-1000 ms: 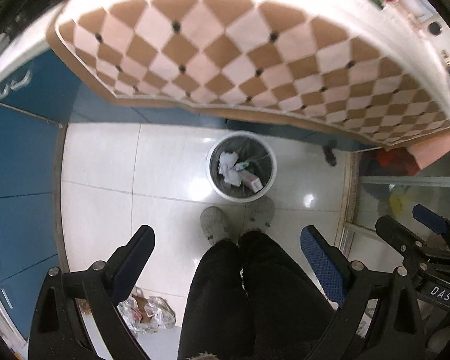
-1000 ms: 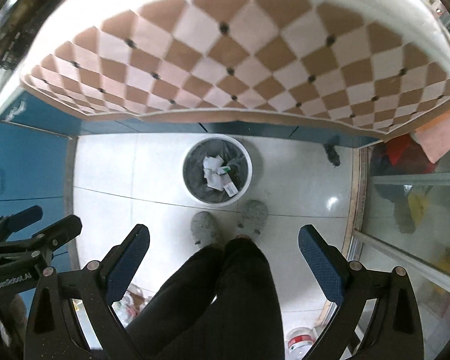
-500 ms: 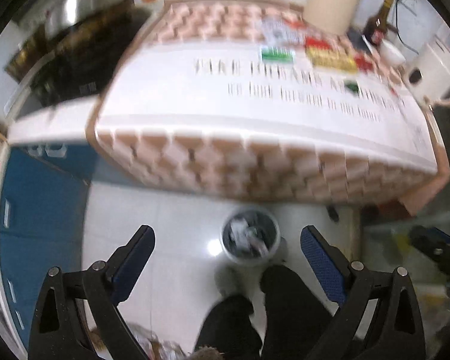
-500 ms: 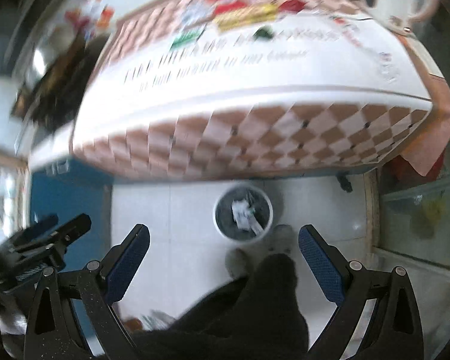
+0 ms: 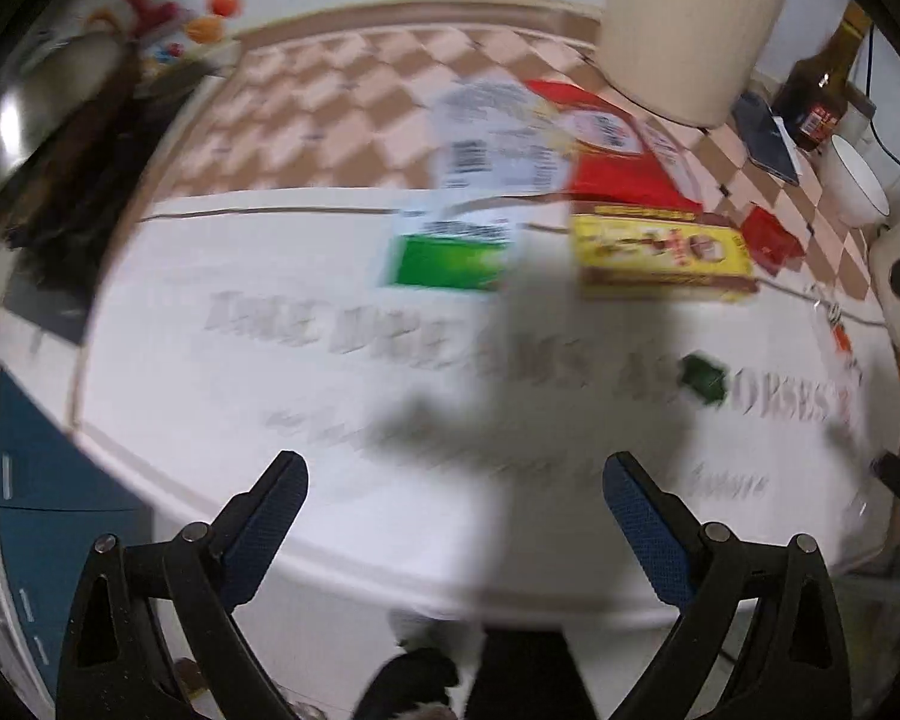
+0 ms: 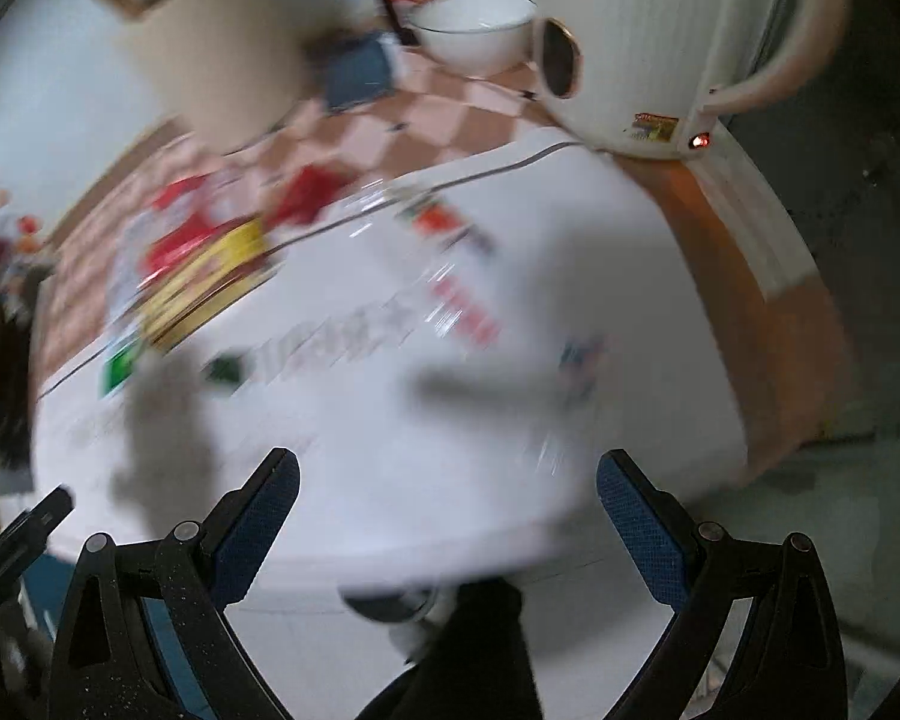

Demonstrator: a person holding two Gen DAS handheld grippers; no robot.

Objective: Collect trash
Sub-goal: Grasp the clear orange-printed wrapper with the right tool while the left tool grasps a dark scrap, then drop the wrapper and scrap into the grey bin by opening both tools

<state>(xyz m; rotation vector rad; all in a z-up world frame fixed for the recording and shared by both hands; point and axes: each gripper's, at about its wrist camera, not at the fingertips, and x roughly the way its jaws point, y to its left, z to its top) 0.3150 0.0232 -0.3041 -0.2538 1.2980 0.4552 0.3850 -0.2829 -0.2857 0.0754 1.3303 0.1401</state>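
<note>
Trash lies on the table with its white and checkered cloth [image 5: 222, 396]. In the left wrist view I see a green-and-white pack [image 5: 450, 246], a yellow box [image 5: 660, 258], a red packet [image 5: 624, 150], a small red wrapper [image 5: 771, 237] and a small dark green scrap [image 5: 702, 375]. My left gripper [image 5: 453, 516] is open and empty above the table's near edge. The right wrist view is blurred; the yellow box [image 6: 204, 282], small wrappers [image 6: 468, 312] and the green scrap [image 6: 225, 369] show. My right gripper [image 6: 447, 510] is open and empty. The bin's rim [image 6: 390, 606] peeks below the table edge.
A cream cylinder holder [image 5: 690, 24], a dark bottle [image 5: 822, 90], a white bowl [image 5: 858, 180] and a phone [image 5: 768, 138] stand at the back right. A cream kettle [image 6: 660, 42] sits at the table's right end. The person's dark legs [image 5: 510, 678] are below.
Both grippers have swung up from the floor and bin to look over the tabletop, moving closer to the trash on it. Both stay open.
</note>
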